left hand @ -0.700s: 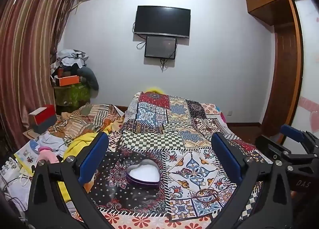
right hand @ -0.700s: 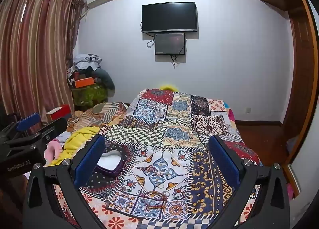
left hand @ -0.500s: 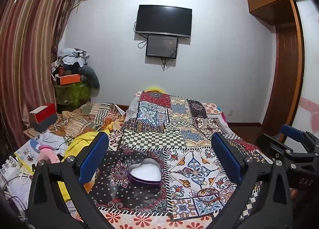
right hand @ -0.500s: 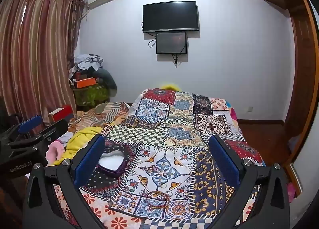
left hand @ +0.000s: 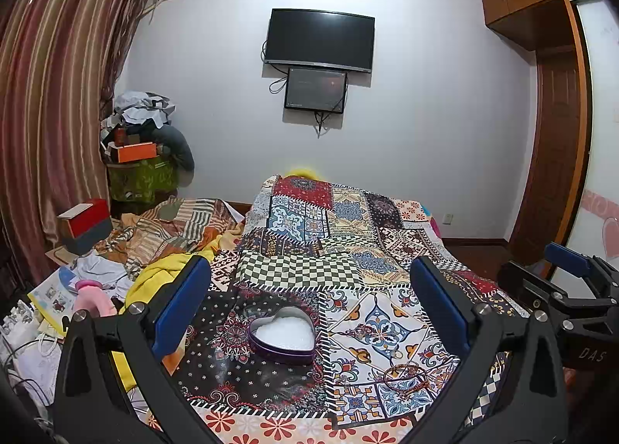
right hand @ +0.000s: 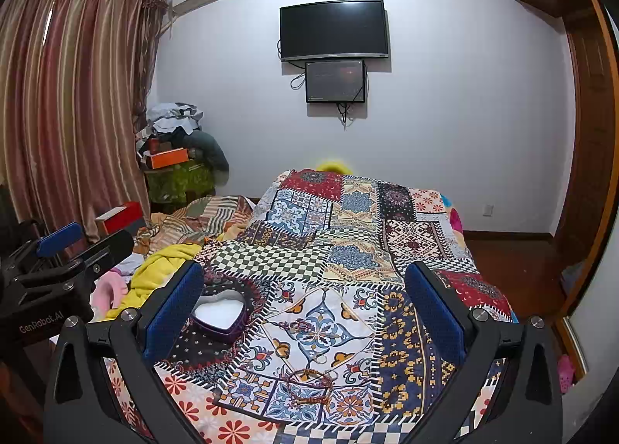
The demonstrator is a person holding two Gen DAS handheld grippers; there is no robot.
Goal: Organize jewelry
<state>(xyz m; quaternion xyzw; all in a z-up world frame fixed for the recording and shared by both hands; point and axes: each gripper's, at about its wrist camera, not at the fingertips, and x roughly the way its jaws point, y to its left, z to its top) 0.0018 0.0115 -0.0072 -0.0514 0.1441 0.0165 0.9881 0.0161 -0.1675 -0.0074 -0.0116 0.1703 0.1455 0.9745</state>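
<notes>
A purple heart-shaped tin with a white lining lies open on the patchwork quilt. It shows again at the left in the right wrist view, as the tin. A braided reddish bracelet lies to the tin's right; the same bracelet sits near the bed's front edge. Small rings lie just beyond it. My left gripper hovers open above the tin. My right gripper hovers open over the bracelet. Both are empty.
A yellow blanket and striped bedding crowd the bed's left side. Boxes and clothes pile up by the curtain. A TV hangs on the far wall. A wooden wardrobe stands at the right.
Both grippers have drifted slightly forward and down over the bed, so the tin and bracelet sit a little more centred. Jaws stay open.
</notes>
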